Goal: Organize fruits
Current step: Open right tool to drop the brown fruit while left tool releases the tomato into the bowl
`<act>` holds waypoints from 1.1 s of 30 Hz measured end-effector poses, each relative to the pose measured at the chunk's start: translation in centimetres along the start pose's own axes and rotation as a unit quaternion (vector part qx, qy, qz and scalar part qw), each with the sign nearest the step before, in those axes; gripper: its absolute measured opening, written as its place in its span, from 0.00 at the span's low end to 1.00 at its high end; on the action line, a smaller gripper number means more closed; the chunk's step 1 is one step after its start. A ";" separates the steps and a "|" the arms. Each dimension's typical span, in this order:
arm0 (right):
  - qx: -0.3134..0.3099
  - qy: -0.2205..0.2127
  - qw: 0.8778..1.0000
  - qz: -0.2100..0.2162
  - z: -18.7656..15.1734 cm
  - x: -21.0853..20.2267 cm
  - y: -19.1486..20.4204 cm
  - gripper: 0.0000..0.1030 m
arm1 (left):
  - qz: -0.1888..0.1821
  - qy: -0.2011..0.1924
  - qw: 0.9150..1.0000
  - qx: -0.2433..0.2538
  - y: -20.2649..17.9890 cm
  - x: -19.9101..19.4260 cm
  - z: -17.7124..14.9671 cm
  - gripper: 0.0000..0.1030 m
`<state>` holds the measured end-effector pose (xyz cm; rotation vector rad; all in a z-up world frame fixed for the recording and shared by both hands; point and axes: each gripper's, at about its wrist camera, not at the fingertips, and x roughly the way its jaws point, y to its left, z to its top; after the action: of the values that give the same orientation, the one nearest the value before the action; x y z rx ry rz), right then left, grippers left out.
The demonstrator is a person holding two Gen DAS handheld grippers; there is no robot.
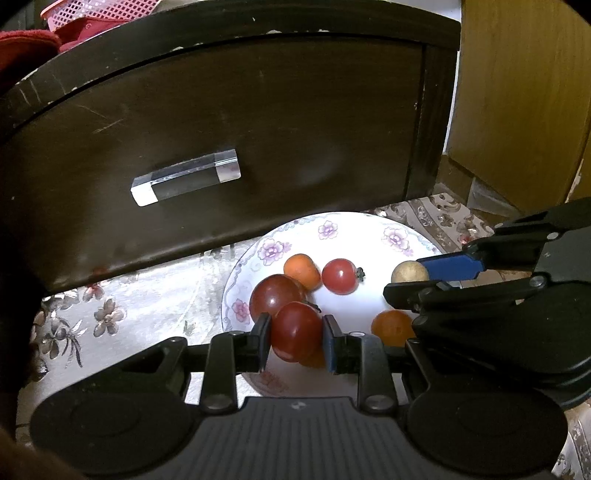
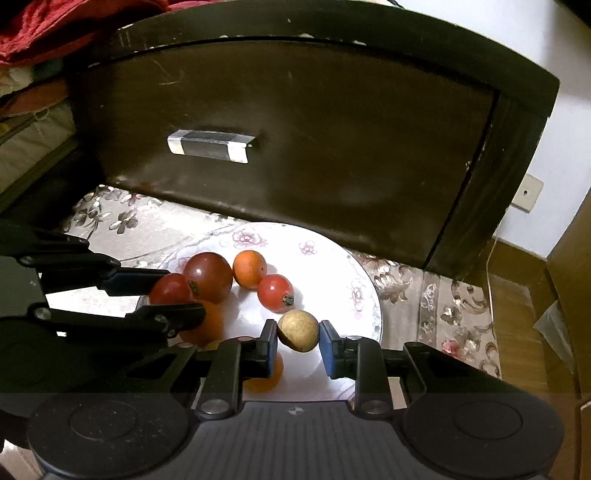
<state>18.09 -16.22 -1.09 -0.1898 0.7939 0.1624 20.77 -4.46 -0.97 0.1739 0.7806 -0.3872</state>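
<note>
Dark wooden drawer front fills the upper half of both frames, scuffed along its top edge, with a clear bar handle left of centre. Below it a floral cloth covers the worktop, and a yellow-brown wooden panel stands at the upper right of the left wrist view. Red fabric and a pink mesh basket sit at the upper left, on top of the cabinet.

On the cloth, at lower centre, lies a white plate with purple flowers on its rim, carrying the fruits. The left hand-held gripper is clenched on a red tomato at the plate's left side, both pads pressed to it. A larger dark red tomato touches it from behind. Farther back lie an orange fruit and a small red tomato, just beside each other. Another orange fruit lies at the plate's right side.

The right hand-held gripper has a tan round fruit between its pads: the left pad touches it, while a thin gap seems to show at the blue right pad, so I cannot tell whether it grips
</note>
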 end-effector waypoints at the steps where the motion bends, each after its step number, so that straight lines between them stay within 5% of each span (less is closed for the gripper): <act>1: 0.001 0.001 1.000 0.000 0.0 0.1 -0.1 0.23 | -0.001 0.000 1.000 -0.001 0.0 0.1 0.0 0.32; 33: 0.008 -0.006 1.000 -0.007 0.3 1.0 -0.7 0.25 | -0.004 -0.011 1.000 -0.008 0.3 0.7 0.1 0.34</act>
<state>19.15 -16.79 -1.53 -0.1792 0.7815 0.1434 21.34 -4.43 -1.39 0.1508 0.7629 -0.3906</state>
